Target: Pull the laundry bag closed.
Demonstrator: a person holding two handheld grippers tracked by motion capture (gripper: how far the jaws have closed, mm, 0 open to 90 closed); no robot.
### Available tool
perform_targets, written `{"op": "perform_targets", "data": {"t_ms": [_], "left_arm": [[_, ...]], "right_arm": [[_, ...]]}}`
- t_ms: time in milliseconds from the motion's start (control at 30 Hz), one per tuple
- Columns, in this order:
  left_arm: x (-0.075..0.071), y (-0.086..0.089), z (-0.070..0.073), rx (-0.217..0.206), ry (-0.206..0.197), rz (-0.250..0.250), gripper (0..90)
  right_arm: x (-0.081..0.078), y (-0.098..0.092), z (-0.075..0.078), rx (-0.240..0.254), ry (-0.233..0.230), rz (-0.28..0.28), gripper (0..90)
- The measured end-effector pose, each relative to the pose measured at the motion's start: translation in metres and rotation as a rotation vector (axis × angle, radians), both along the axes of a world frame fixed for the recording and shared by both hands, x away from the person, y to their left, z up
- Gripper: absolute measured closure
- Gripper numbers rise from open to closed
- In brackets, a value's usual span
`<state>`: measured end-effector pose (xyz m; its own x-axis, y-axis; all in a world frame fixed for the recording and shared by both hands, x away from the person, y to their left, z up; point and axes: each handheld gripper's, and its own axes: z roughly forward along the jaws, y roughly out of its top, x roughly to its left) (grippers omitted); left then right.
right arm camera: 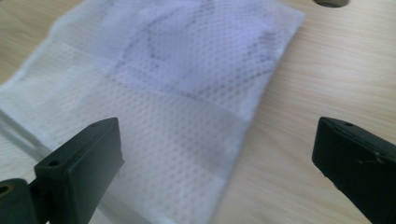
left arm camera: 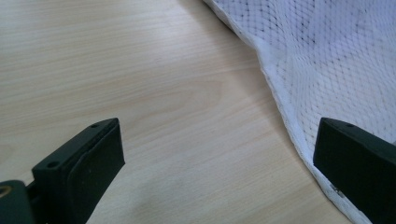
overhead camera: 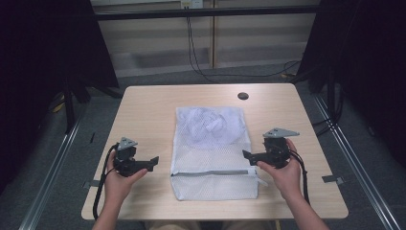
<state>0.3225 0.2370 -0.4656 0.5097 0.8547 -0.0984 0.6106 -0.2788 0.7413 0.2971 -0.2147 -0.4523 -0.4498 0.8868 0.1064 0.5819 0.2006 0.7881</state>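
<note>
Hands at the near edge, left gripper (overhead camera: 154, 161) gaping empty just left of the mesh bag (overhead camera: 213, 152), right gripper (overhead camera: 246, 154) likewise wide and empty at its right, bag flat mid-surface (overhead camera: 148, 110), touched by neither.

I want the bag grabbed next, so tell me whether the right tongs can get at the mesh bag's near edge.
Probably yes. The right tongs stand open beside the mesh bag, pointing at its side edge, with bare table around them and nothing in the way.
</note>
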Motion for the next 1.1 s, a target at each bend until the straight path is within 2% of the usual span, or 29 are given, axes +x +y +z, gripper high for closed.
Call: {"op": "perform_targets", "data": {"t_ms": [100, 267, 367, 467, 667, 700, 867, 967, 1100], "left_arm": [[0.0, -0.001, 0.0, -0.009, 0.014, -0.006, 1.6], [0.001, 0.0, 0.002, -0.027, 0.021, -0.013, 1.6], [0.002, -0.001, 0.002, -0.024, 0.021, -0.023, 1.6], [0.002, -0.002, 0.003, -0.045, 0.031, -0.023, 1.6], [-0.002, -0.004, 0.004, -0.036, 0.026, -0.059, 1.8], [-0.003, -0.005, 0.004, -0.047, 0.026, -0.052, 1.8], [-0.004, -0.005, 0.005, -0.041, 0.032, -0.072, 2.0], [-0.004, -0.004, 0.006, -0.06, 0.029, -0.068, 2.0], [-0.004, -0.002, 0.007, -0.064, 0.027, -0.06, 2.2]], "right_arm": [[0.001, 0.008, -0.001, 0.027, 0.008, 0.02, 1.7], [-0.001, 0.019, -0.005, 0.009, 0.023, 0.047, 3.0], [-0.005, 0.023, -0.004, 0.01, 0.03, 0.066, 4.0], [-0.008, 0.026, -0.004, 0.02, 0.038, 0.071, 4.8], [-0.011, 0.039, -0.003, 0.024, 0.051, 0.094, 5.9], [-0.011, 0.042, -0.002, 0.027, 0.054, 0.093, 5.9], [-0.013, 0.054, -0.001, 0.043, 0.066, 0.116, 5.9], [-0.012, 0.06, -0.004, 0.045, 0.072, 0.124, 6.1], [-0.01, 0.069, -0.007, 0.048, 0.09, 0.145, 6.2]]}}
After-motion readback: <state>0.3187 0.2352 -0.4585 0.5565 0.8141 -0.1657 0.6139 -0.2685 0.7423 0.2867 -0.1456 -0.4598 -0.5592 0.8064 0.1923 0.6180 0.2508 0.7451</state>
